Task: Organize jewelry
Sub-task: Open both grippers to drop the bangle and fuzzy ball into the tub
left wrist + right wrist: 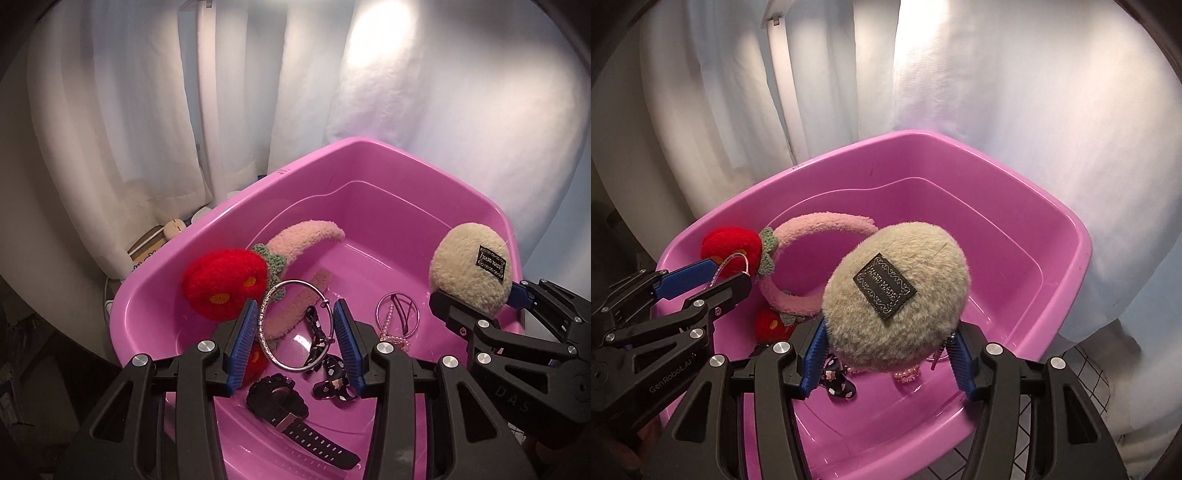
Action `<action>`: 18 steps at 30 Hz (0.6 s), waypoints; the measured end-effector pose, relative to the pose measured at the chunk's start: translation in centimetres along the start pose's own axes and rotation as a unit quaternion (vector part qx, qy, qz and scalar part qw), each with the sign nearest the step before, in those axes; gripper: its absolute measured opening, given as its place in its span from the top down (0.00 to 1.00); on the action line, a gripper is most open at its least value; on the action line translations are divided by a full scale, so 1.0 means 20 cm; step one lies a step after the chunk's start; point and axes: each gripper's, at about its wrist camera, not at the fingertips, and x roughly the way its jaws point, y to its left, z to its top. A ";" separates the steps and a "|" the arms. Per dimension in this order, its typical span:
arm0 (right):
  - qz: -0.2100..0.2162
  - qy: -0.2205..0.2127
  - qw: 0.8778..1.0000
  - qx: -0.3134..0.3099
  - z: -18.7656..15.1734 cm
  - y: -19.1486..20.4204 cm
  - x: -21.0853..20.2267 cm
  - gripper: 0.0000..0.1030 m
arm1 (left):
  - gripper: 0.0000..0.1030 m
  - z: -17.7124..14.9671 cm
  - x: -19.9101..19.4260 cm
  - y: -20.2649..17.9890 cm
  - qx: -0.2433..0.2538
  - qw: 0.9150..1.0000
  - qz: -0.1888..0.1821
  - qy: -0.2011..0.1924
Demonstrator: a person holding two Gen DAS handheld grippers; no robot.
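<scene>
A shiny silver metal bangle (291, 325) is held up between the blue ribbed fingers (242, 341) of the left gripper (295, 341), and the ring is pinched from both sides. It hangs over the big pink plastic tub (369, 166). In the right wrist view the left gripper (714, 277) is seen at 9 o'clock, with the bangle (733, 264) sticking out past its tips.

A fluffy beige round earmuff pad with a small black label (897, 291) is squeezed between the fingers of the right gripper (886, 354). In the left wrist view this pad (471, 273) is seen at 3 o'clock, above the tub's rim, in the right gripper (476, 295).

Inside the tub, a pink fuzzy headband with red knitted strawberry puffs (229, 284) is laid at 10 o'clock. A black plastic wristwatch (284, 406) is laid at 6 o'clock. A black spotted strap (328, 369) is laid just beside it. A thin silver hoop with pink beads (397, 321) is laid near 4 o'clock; it may be a bracelet, but it is too small to tell.

White curtains (147, 110) are hung behind the tub.
</scene>
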 end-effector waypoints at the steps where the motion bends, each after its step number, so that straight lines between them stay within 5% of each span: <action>1: -0.003 0.006 1.000 -0.001 0.00 0.00 0.01 0.45 | 0.58 0.00 0.01 0.01 -0.004 1.000 0.003 0.002; 5: -0.032 0.009 0.999 0.000 0.01 -0.01 0.02 0.37 | 0.17 0.02 -0.01 0.03 -0.013 1.000 0.016 -0.012; 7: -0.034 0.007 0.999 0.009 0.03 -0.02 0.02 0.35 | 0.08 0.03 -0.04 0.04 -0.012 0.999 0.023 -0.023; 18: -0.039 -0.003 0.999 0.025 0.02 -0.03 -0.05 0.34 | 0.08 0.04 -0.04 0.08 -0.027 0.999 0.046 0.010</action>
